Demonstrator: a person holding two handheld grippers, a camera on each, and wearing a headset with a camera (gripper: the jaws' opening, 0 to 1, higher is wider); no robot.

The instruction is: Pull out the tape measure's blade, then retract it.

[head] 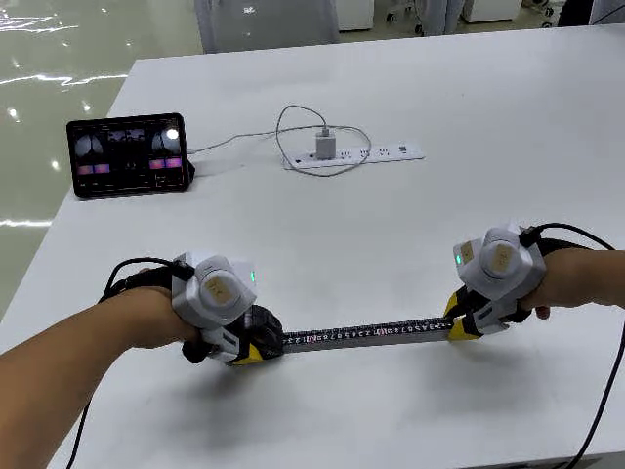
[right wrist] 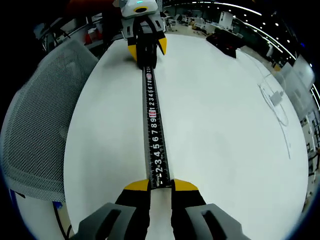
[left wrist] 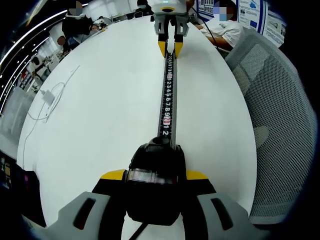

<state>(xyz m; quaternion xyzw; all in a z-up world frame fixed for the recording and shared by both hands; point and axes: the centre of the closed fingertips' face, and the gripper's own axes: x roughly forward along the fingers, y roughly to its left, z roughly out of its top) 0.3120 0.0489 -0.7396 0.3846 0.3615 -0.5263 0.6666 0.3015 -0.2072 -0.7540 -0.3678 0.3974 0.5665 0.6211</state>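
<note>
Tape measure [left wrist: 155, 185]: black body, held low at the near left of the white desk [head: 410, 234], gripped across its sides by the left tool [left wrist: 155, 175], whose yellow-tipped jaws are closed in against the body on either flank. Blade [head: 366, 333]: dark strip with white numerals and a red mark partway along, drawn out of the body in a straight line toward the person's right, running low over the desk surface; whether it rests on the desk cannot be told. Far end of the blade: pinched by the right tool [right wrist: 160, 186], jaws brought nearly together with only the strip between their yellow tips. The two tools face one another along the blade, well apart, each carried in one of the person's hands, with a black cord trailing from each. Further back on the desk, left: a tablet [head: 129, 154] with a lit screen, propped up at a tilt. Further back, centre: a white power strip [head: 356, 154] with a white charger [head: 324, 147] plugged into it, and a thin cable [head: 293, 122] looped around the charger and leading off toward the tablet. Beside the desk, on the person's side: a grey mesh chair [left wrist: 280, 125].
</note>
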